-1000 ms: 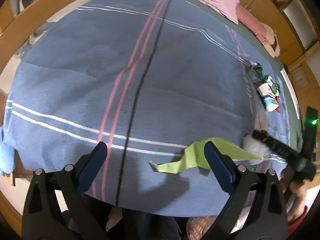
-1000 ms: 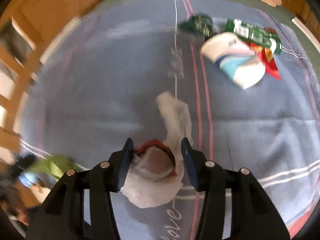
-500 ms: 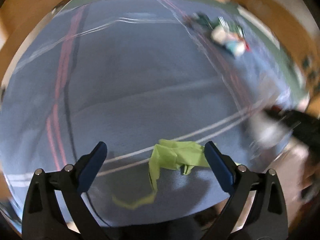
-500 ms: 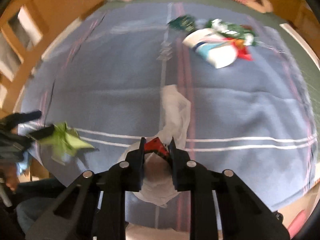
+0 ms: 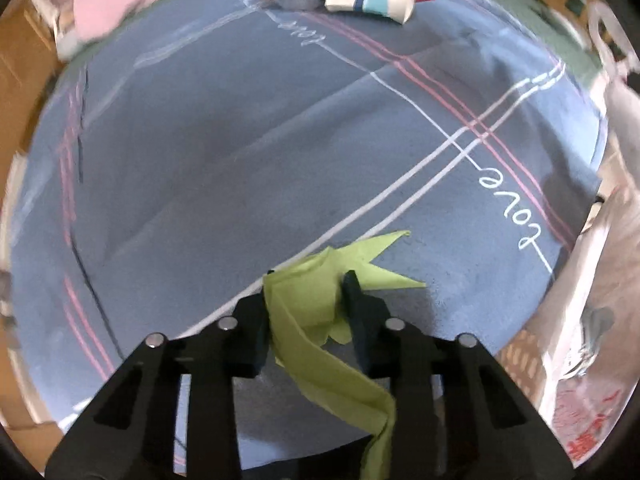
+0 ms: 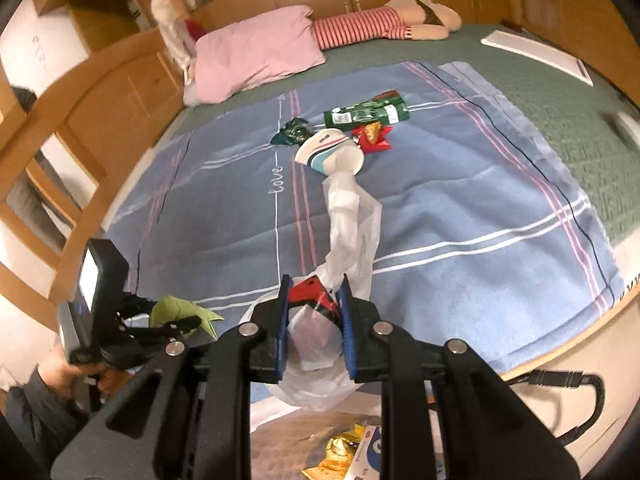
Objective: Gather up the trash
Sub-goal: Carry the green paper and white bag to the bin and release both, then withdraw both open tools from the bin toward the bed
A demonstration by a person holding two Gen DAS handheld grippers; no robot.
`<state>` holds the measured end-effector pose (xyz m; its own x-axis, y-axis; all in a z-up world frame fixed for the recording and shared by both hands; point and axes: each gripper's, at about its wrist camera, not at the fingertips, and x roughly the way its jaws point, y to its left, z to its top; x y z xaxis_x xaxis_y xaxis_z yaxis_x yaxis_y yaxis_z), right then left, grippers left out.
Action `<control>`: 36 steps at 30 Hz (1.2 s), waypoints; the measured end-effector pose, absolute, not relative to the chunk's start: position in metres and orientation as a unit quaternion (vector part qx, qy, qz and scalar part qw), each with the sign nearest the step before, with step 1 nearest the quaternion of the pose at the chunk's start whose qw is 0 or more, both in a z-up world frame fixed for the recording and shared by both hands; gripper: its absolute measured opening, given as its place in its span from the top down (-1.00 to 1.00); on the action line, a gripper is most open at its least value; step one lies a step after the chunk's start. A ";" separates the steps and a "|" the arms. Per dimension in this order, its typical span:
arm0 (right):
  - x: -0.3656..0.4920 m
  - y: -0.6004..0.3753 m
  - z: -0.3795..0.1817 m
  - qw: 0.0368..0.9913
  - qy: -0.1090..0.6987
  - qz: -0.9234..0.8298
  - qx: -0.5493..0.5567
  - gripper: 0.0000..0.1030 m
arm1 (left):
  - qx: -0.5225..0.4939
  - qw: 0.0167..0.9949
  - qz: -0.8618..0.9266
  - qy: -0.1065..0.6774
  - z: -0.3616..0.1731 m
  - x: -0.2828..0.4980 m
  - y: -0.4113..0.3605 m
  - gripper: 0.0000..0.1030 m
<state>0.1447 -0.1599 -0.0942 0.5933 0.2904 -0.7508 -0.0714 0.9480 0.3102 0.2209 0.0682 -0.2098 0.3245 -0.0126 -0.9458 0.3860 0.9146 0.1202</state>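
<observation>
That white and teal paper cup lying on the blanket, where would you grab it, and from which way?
The paper cup lies on its side, squashed, open mouth toward the camera, beside the green wrapper. I'd probably come from above and pinch across its flattened middle; already crushed, the wall should give without slipping. The near rim is partly covered by the white plastic bag.

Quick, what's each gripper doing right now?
Left gripper: closing on crumpled lime-green paper.
Right gripper: shut on white plastic bag with red print.
</observation>
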 end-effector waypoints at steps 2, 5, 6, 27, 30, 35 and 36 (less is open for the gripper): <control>0.138 -0.166 -0.087 0.887 0.432 0.103 0.126 0.56 | 0.149 0.804 -0.104 0.567 -0.200 0.222 0.071 0.47; 0.128 -0.171 -0.078 0.896 0.417 0.101 0.115 0.56 | 0.103 0.835 -0.083 0.535 -0.165 0.219 0.074 0.48; 0.123 -0.174 -0.073 0.899 0.410 0.103 0.112 0.56 | 0.104 0.842 -0.076 0.524 -0.156 0.217 0.070 0.48; -0.008 -0.208 -0.093 0.856 0.486 0.173 0.036 -0.37 | -0.017 0.897 -0.151 0.416 -0.065 0.048 0.019 0.47; -0.008 -0.245 -0.075 0.876 0.451 0.140 0.096 -0.37 | -0.010 0.880 -0.192 0.433 -0.079 0.046 -0.002 0.45; -0.011 -0.293 -0.048 0.901 0.389 0.091 0.167 -0.45 | 0.015 0.816 -0.320 0.482 -0.113 0.029 -0.062 -0.52; -0.010 -0.302 -0.046 0.902 0.385 0.083 0.176 -0.45 | 0.030 0.816 -0.319 0.481 -0.117 0.027 -0.070 -0.73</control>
